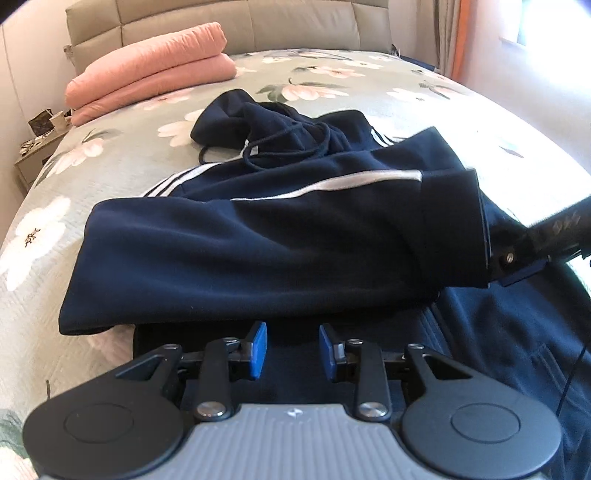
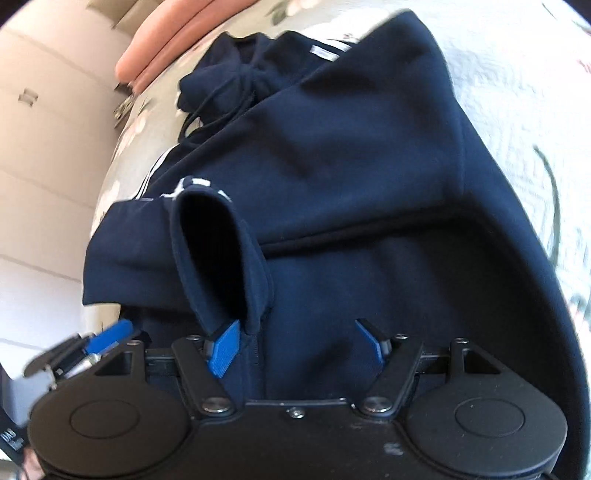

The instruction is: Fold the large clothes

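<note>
**Navy hoodie lying on the floral bed, one sleeve folded across it**

Starting at the far left of the left wrist view, we see a nightstand [image 1: 35,158] with small clutter beside the bed, then a folded pink duvet [image 1: 151,70] resting against the padded headboard [image 1: 236,20]. The floral bedspread [image 1: 110,147] carries everything else.

In the middle lies the navy hoodie [image 1: 258,240]. Its long axis runs away from us: the hood [image 1: 236,118] and drawstrings point toward the headboard, and the hem lies nearest our grippers. A sleeve [image 1: 332,221] with white stripes is folded crosswise over the body, running left to right, with its cuff [image 1: 469,229] ending at the right.

Our left gripper [image 1: 291,350] hovers over the hem, its blue pads [image 1: 258,349] moderately apart with only dark fabric below them and nothing between.

Further right, the right gripper [image 1: 517,254] sits at the cuff. From its own camera the right gripper [image 2: 295,345] has its jaws spread wide; the cuff [image 2: 221,258] stands open like a tube just ahead, its edge touching the left pad [image 2: 223,347]. We cannot tell whether that pad lies inside the cuff, but the fingers are not closed on the cloth. In this view the hood [image 2: 229,81] points up and to the left, the hoodie [image 2: 369,184] filling the frame.
</note>
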